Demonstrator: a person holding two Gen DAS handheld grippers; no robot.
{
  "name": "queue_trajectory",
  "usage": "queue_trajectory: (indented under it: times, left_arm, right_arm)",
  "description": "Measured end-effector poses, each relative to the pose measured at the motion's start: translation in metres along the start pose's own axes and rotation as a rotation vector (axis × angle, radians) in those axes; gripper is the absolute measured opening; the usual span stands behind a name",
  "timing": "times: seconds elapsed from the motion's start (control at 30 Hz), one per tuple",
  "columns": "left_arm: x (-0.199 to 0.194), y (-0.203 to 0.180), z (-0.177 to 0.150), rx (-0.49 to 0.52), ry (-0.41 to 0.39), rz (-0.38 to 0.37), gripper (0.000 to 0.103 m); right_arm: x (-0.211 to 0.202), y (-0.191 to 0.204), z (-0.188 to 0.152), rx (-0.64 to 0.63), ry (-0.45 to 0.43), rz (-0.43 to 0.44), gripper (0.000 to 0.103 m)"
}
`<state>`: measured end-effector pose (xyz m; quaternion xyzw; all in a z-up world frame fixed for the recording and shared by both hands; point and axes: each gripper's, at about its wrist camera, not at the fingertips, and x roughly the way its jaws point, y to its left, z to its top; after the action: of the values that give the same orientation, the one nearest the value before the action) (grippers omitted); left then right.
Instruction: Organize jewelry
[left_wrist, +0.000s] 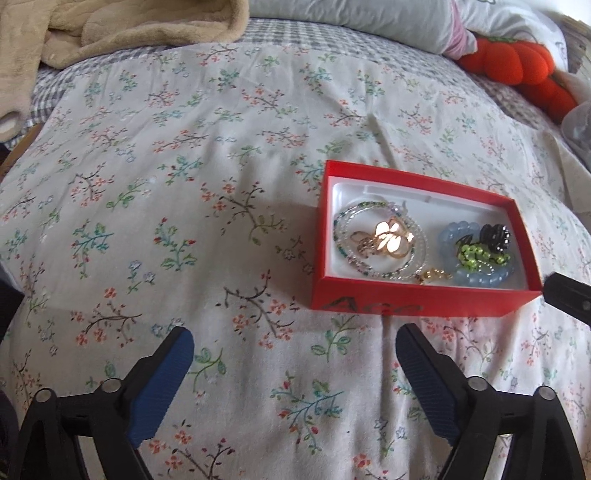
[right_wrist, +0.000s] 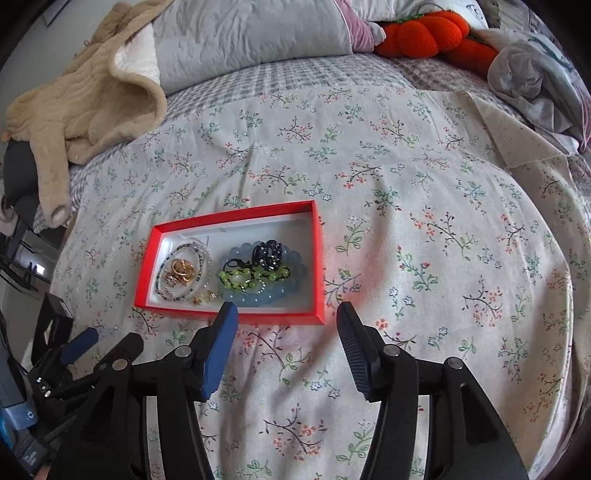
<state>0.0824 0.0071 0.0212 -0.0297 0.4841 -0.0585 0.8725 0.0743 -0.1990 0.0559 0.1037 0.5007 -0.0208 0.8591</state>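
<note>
1. The left gripper (left_wrist: 294, 341) is spread wide and holds nothing, poised over the flowered bedspread (left_wrist: 184, 166) just in front of the red box (left_wrist: 410, 306).
2. The right gripper (right_wrist: 284, 314) is also wide apart and empty, its left fingertip overlapping the box's near edge in view.
3. The red box (right_wrist: 229, 315) sits on the bedspread with the jewelry inside: a clear bead necklace (right_wrist: 205, 258) ringing gold pieces (right_wrist: 181, 271), a blue bead bracelet (right_wrist: 273, 291), green beads (right_wrist: 236, 278), and a black piece (right_wrist: 266, 254), perhaps a hair clip.
</note>
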Motion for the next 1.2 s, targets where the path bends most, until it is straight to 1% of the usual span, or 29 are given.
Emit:
queue_trajectory:
  times: [0.07,0.13,0.17,0.2,0.3,0.53,0.7,0.93,1.2]
  left_arm:
    - [-0.004,0.001,-0.005,-0.005,0.002,0.04,0.102]
    - [-0.008,-0.001,-0.01,0.009,-0.003,0.058,0.103]
    - [-0.011,-0.002,-0.013,0.02,-0.003,0.065,0.103]
    - [-0.013,-0.003,-0.016,0.028,-0.003,0.072,0.103]
    - [-0.02,-0.006,-0.026,0.031,0.009,0.083,0.103]
    - [-0.031,-0.009,-0.043,0.005,0.0,0.088,0.103]
    - [-0.033,-0.007,-0.05,-0.001,-0.017,0.097,0.103]
    - [-0.031,-0.005,-0.05,0.018,-0.035,0.112,0.103]
    - [-0.029,-0.005,-0.048,0.025,-0.04,0.1,0.103]
  right_arm:
    - [-0.006,-0.001,-0.006,-0.016,-0.01,-0.032,0.071]
    - [-0.012,-0.003,-0.013,-0.027,-0.02,-0.059,0.079]
    - [-0.016,-0.004,-0.016,-0.033,-0.026,-0.069,0.087]
    - [-0.02,-0.005,-0.02,-0.04,-0.033,-0.075,0.092]
    - [-0.029,-0.004,-0.031,-0.054,-0.046,-0.089,0.098]
    - [-0.041,0.004,-0.053,-0.073,-0.056,-0.071,0.099]
    - [-0.041,0.008,-0.064,-0.086,-0.065,-0.087,0.099]
    - [-0.033,0.005,-0.068,-0.095,-0.055,-0.114,0.099]
    - [-0.023,0.005,-0.068,-0.108,-0.035,-0.13,0.099]
